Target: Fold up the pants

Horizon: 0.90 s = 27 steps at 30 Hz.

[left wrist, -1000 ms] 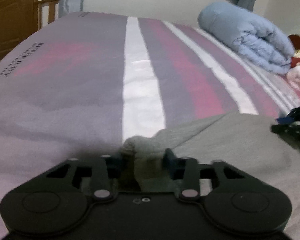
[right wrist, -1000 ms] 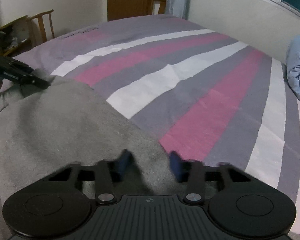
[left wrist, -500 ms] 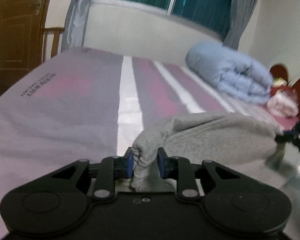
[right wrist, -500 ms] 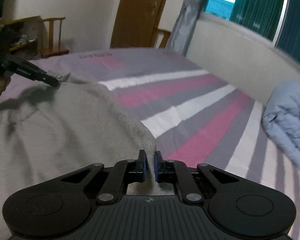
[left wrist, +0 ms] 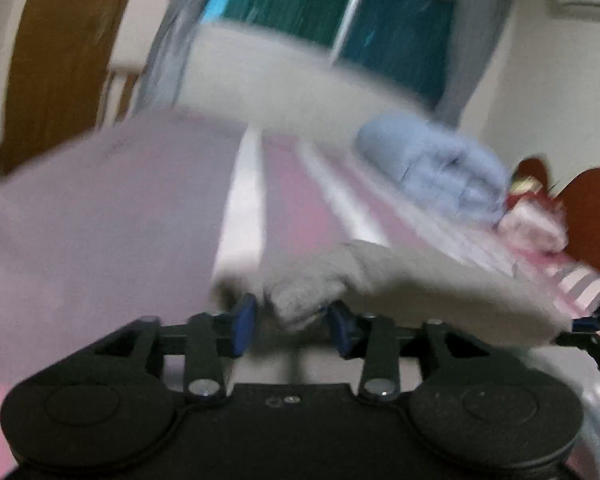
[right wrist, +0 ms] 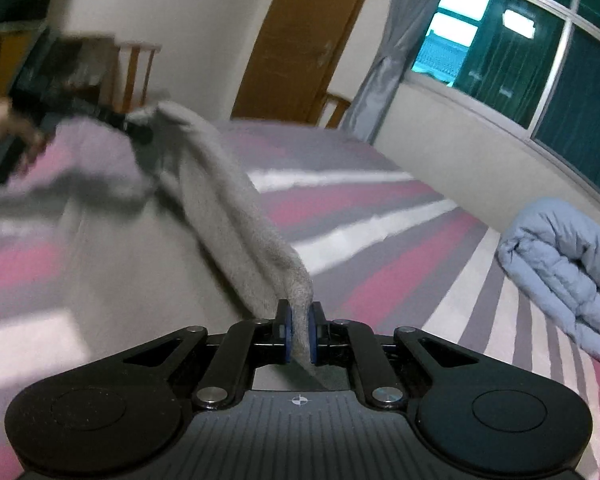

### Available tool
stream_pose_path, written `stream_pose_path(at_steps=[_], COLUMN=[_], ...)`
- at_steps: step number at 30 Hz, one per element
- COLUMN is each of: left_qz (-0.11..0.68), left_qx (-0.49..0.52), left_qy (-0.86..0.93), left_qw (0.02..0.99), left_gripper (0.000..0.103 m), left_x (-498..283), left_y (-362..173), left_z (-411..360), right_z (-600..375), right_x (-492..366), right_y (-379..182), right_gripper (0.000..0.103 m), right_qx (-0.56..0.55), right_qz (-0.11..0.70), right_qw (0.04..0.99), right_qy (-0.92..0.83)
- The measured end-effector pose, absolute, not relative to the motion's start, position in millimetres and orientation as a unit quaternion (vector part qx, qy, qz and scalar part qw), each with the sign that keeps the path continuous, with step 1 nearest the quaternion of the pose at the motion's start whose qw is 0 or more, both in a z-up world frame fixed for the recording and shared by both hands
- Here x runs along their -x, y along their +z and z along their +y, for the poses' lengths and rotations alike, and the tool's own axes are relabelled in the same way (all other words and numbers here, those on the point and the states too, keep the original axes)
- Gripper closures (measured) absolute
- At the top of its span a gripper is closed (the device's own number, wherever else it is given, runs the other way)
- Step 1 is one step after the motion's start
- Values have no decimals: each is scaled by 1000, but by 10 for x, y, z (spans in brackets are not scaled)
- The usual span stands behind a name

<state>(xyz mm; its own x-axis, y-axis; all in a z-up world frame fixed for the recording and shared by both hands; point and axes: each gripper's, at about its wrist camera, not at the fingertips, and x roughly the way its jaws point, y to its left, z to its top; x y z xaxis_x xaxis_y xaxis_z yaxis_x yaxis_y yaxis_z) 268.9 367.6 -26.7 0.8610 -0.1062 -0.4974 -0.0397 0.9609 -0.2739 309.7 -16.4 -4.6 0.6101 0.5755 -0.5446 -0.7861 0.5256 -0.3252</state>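
Observation:
The grey pants [right wrist: 236, 216] hang stretched in the air above the striped bed [right wrist: 380, 280], held between both grippers. My right gripper [right wrist: 300, 332] is shut on one corner of the pants. My left gripper [left wrist: 292, 320] has a bunched corner of the pants [left wrist: 308, 292] between its blue pads [left wrist: 242, 322]; the jaws stand apart around the bunch and the view is blurred. The left gripper also shows in the right wrist view [right wrist: 136, 130], holding the far corner. The right gripper's tip shows at the right edge of the left wrist view [left wrist: 596, 328].
A rolled light-blue duvet [right wrist: 568, 276] lies on the bed's far side, also in the left wrist view [left wrist: 436, 168]. Wooden door [right wrist: 300, 36] and chair [right wrist: 136, 68] stand beyond the bed. A window with curtains [right wrist: 520, 40] runs along the wall.
Both grippers closed on the pants' corners and lifted them off the bed. The cloth now hangs taut between them, higher than half a second ago.

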Motion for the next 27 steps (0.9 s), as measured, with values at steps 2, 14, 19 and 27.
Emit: stream_pose_path(at_steps=[2,14,19,27], left_qz=[312,260,294,295], left_qx=[136,323,358,403], left_qy=[18,3,0,5], left_qw=[940,910,886,866], left_gripper=[54,54,58,73], left_x=[-2583,-2184,-2441,-2513], left_y=[-427,-424,-572,-746], left_z=[3674,3650,3672,3812], right_z=[-203,-758,-707,-748], right_x=[-2930,-2979,-3298,-3885], right_y=[-234,-145,-189,-502], right_gripper=[50,44,45,45], right_qx=[280,1,-115,-250], right_qz=[211,285,352,442], right_qw=[850,910,885,823], right_qy=[393,301,282,254])
